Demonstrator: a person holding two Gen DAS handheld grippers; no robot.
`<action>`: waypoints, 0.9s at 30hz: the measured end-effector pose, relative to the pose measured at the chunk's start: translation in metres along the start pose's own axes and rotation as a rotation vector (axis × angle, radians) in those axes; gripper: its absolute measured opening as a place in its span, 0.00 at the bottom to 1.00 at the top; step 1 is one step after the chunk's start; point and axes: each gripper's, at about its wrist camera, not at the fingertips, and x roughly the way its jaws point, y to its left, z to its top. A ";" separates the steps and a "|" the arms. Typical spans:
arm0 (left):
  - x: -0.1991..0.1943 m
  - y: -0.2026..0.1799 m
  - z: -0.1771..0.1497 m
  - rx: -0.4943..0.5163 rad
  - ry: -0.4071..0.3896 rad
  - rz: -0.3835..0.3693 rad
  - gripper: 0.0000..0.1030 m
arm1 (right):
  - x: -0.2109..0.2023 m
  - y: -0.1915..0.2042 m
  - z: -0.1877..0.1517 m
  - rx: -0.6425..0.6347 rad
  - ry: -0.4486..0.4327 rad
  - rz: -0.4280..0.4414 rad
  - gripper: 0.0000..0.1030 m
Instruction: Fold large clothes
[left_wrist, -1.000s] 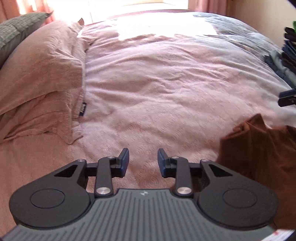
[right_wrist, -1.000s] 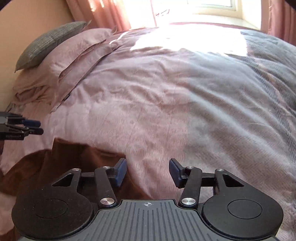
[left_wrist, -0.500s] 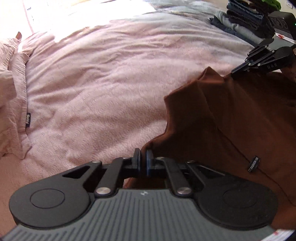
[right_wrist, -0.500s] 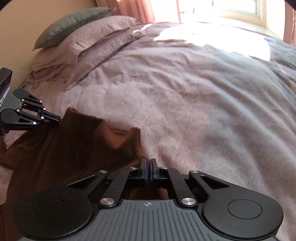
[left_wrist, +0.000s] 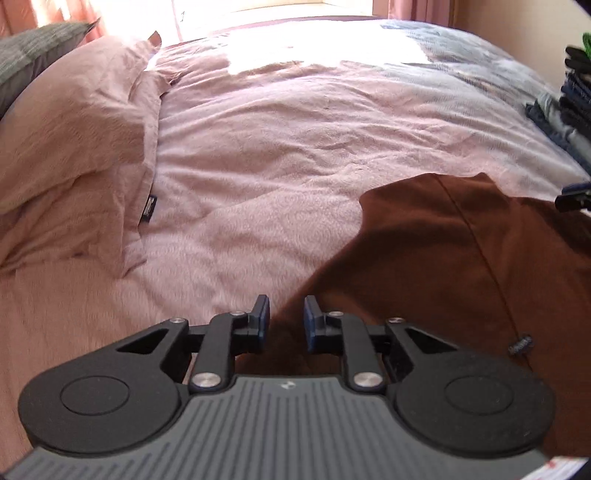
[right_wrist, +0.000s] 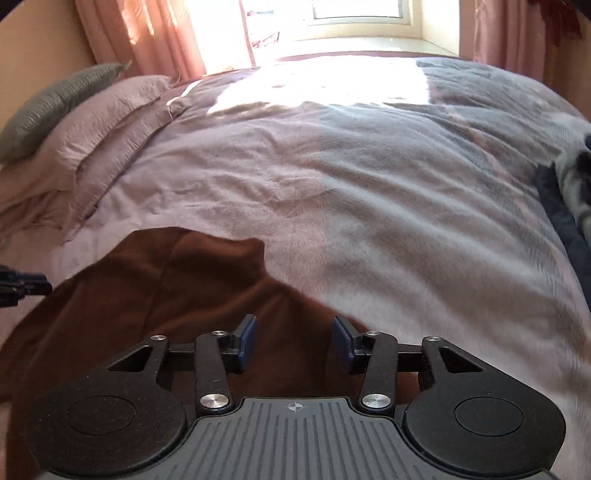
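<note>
Bedroom, bed seen across its width from both wrist cameras. Far left: a grey cushion (right_wrist: 62, 107) leaning on a stack of pink pillows (left_wrist: 74, 147), one pillowcase carrying a small dark label (left_wrist: 149, 209). Centre: a pink duvet (left_wrist: 295, 147), creased, sunlit at its far edge below a window (right_wrist: 356, 9) hung with pink curtains (right_wrist: 147, 33). Left gripper (left_wrist: 286, 317): jaws a narrow gap apart, having just been opening; nothing was pinched between the pads, and the gripper stood over the left edge of the brown garment (left_wrist: 443, 266). That garment lay spread on the near part of the duvet, between the two grippers, with a seam running down it and a small label (left_wrist: 520, 345) near its lower right in the left view. Right gripper (right_wrist: 294, 332): jaws well apart, likewise just opened, nothing gripped, standing over the garment's right edge where brown cloth met duvet. Far right: a pile of folded dark clothes (left_wrist: 576, 96) at the bed's edge.
</note>
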 end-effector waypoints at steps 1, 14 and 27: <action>-0.016 0.006 -0.014 -0.017 0.008 -0.018 0.18 | -0.019 0.000 -0.014 0.025 0.005 0.011 0.43; -0.169 -0.009 -0.263 -0.245 0.404 -0.314 0.43 | -0.205 -0.010 -0.256 0.464 0.307 -0.126 0.43; -0.233 0.010 -0.325 -0.455 0.318 -0.154 0.05 | -0.232 0.007 -0.272 0.435 0.227 0.052 0.44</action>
